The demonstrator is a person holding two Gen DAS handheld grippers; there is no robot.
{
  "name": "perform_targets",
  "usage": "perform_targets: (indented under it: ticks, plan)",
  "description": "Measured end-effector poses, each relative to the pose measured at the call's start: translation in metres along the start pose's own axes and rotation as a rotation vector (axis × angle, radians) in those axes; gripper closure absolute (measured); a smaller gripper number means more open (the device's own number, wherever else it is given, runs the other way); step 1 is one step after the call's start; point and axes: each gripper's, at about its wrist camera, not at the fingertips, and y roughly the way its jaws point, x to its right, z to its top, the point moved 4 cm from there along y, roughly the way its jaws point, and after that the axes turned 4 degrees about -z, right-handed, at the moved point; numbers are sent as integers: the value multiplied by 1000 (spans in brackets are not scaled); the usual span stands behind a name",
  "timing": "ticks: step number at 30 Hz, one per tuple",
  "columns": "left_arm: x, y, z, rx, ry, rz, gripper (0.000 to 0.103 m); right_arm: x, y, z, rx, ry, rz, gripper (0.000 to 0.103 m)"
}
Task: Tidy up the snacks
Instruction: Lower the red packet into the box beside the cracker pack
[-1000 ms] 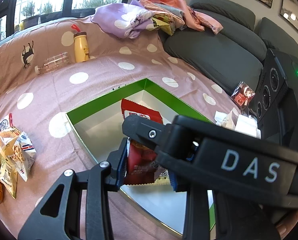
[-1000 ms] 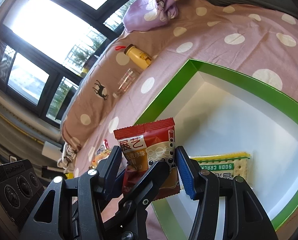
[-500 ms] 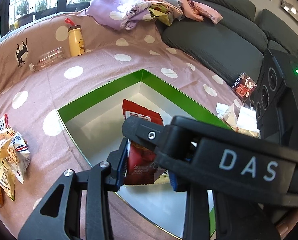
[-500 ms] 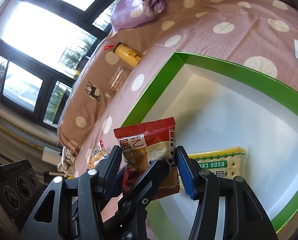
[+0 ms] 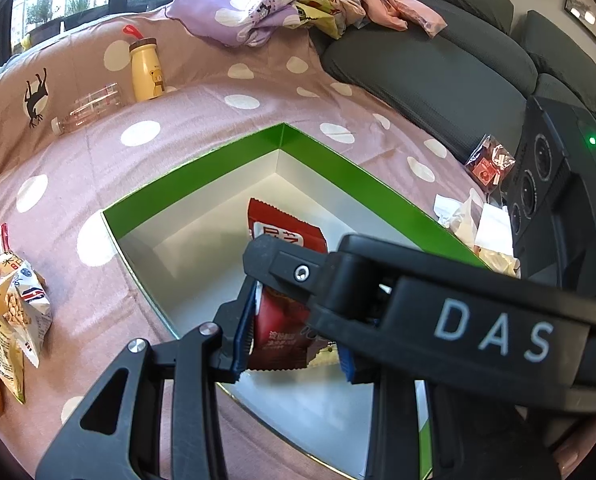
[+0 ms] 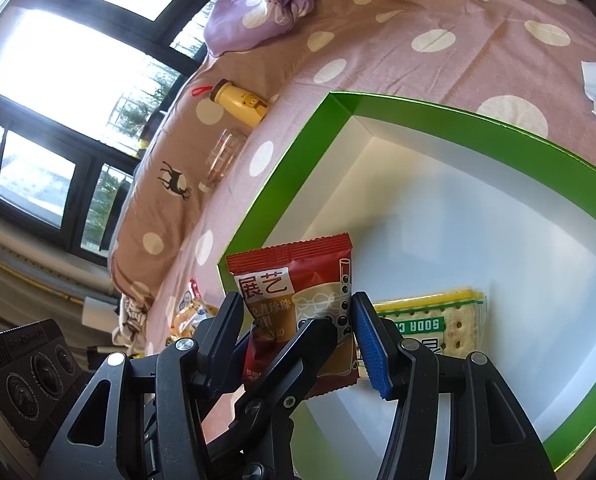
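Since a second ago the green box [image 5: 349, 168] is sitting farther from the left-wrist camera. Both grippers are still pinching the red snack packet [image 6: 298, 304] above its white floor: the left gripper [image 5: 294, 340] from one side, the right gripper [image 6: 298, 344] crossing it. A soda cracker pack [image 6: 429, 324] is lying in the box. Loose snack bags [image 5: 10, 312] are waiting on the dotted bedspread [image 5: 202, 112], near a yellow bottle [image 5: 146, 68]
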Motion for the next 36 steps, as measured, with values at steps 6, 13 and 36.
perform_targets:
  ticks: [6,13,36]
  plan:
    - [0,4,0,-21,3,-1,70,3,3,1,-11,14,-6,45]
    - [0,10,0,-38,4,-9,70,7,4,1,-15,27,-13,45]
    - [-1,20,2,-93,9,-10,70,15,8,2,-31,73,-21,45]
